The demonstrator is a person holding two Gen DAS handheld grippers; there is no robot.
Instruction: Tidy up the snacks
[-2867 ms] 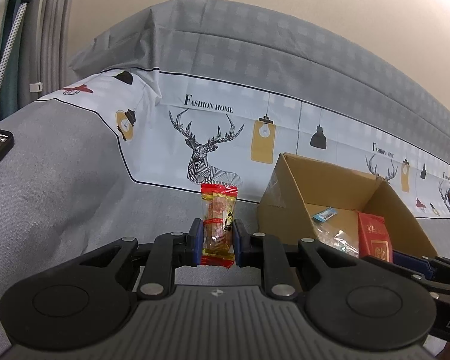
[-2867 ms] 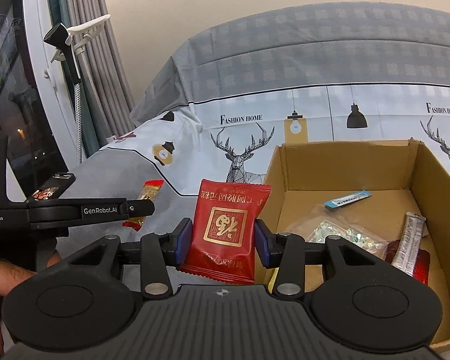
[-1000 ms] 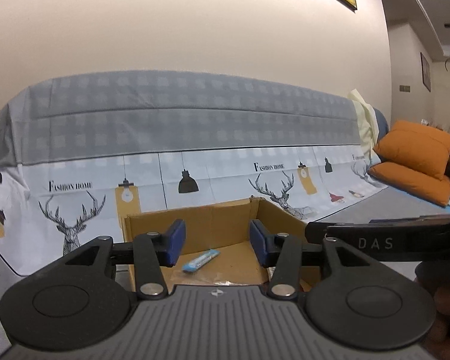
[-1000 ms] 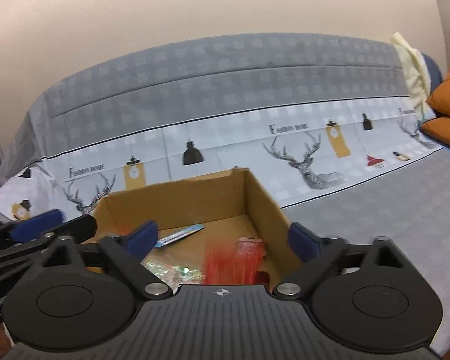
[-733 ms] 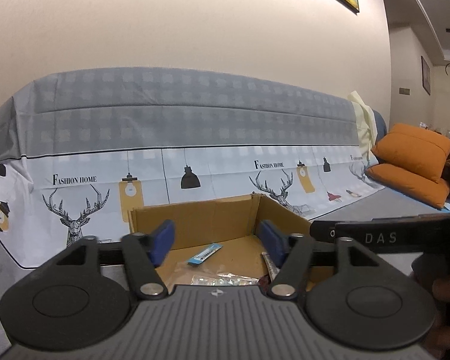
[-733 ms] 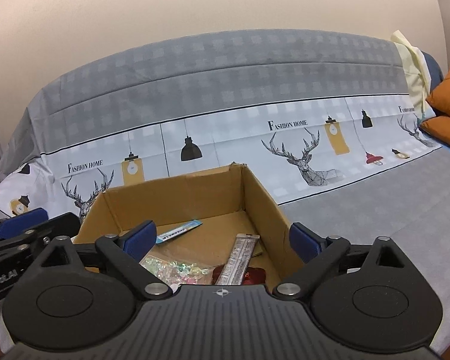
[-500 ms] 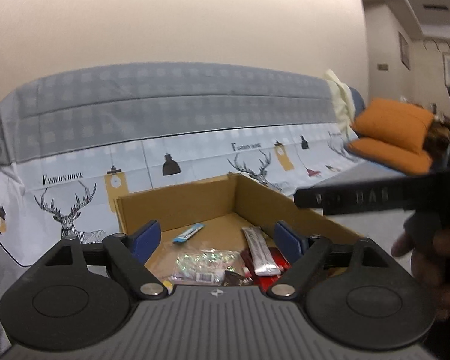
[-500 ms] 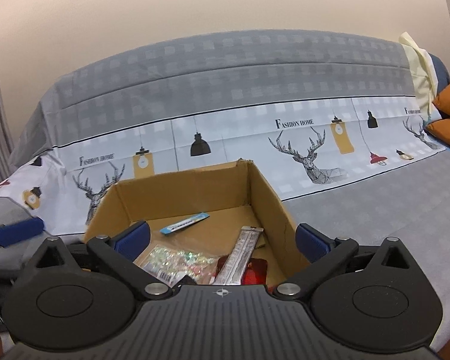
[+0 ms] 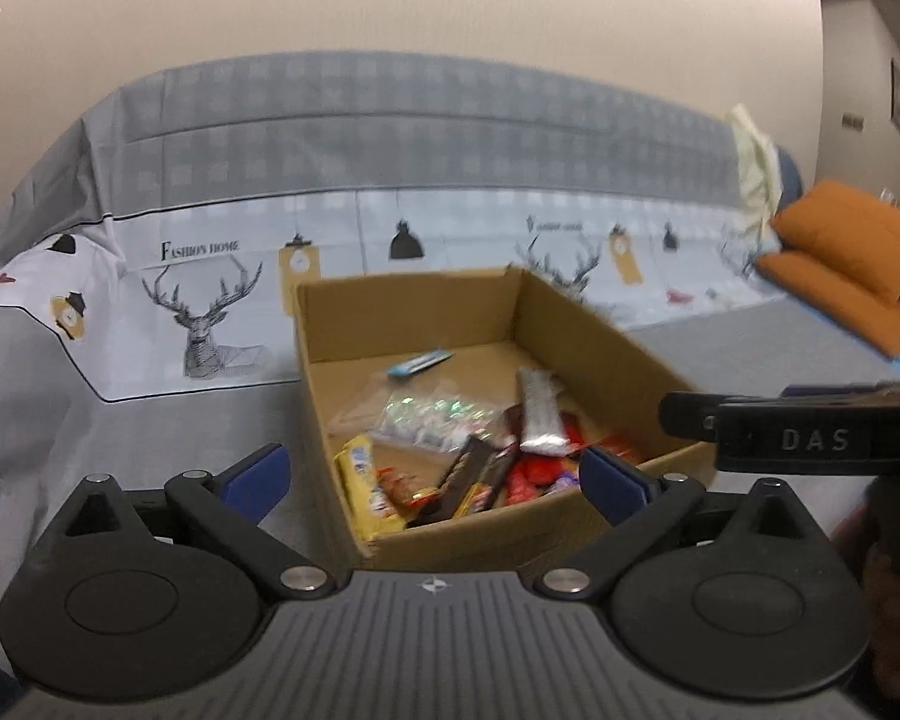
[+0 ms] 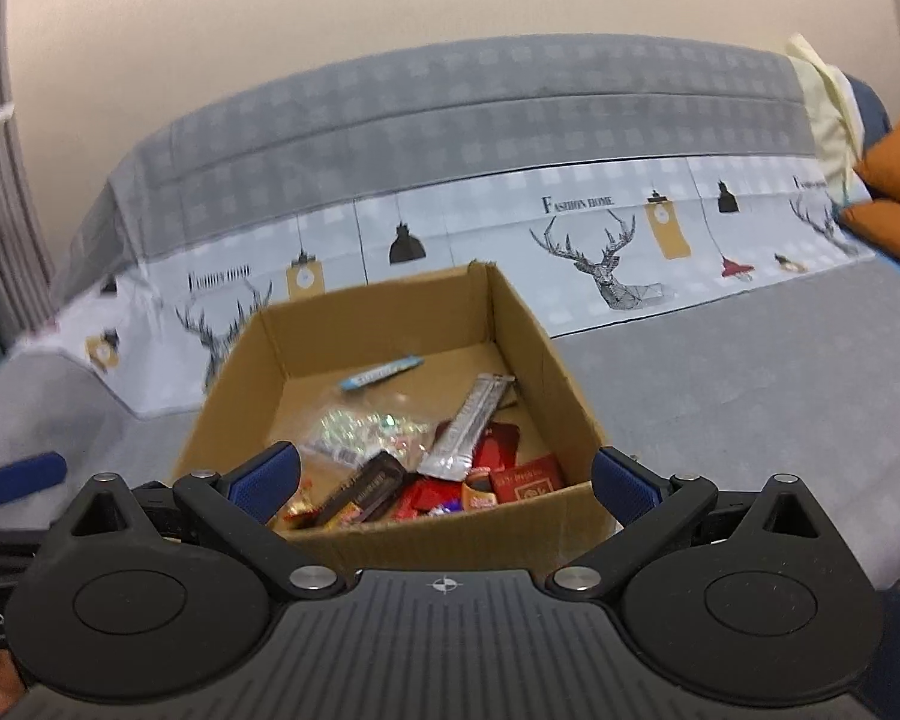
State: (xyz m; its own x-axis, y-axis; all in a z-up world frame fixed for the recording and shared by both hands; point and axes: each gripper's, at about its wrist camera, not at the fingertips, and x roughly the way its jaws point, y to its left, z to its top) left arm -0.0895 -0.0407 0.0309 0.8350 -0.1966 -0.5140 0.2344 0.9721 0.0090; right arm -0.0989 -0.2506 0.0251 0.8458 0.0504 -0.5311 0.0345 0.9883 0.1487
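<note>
Hovering both tools above the cardboard box (image 10: 390,540), left tool (image 9: 432,474) jaws opening with nothing between, right tool (image 10: 444,477) spread empty, snacks (image 10: 426,480) lying just ahead inside; drop step looks done, next fetch another snack.

A brown cardboard box (image 10: 546,354) sits on a grey cloth (image 10: 750,372). The cloth's upper band is darker grey with pale checks; below it runs a white strip printed with black line-drawn deer, black and yellow hanging lamps, and black lettering. Inside the box lie a light blue wrapper (image 10: 380,373), a shiny silver packet (image 10: 471,426), a clear bag (image 10: 366,429) with glittery pale green contents, a red packet (image 10: 528,483) with gold print, a dark brown bar (image 10: 363,489) and a yellow packet (image 9: 363,489). Orange cushions (image 9: 840,276) lie at the right. The wall (image 9: 390,0) is beige. Both tools are black with blue finger pads (image 10: 267,480).
</note>
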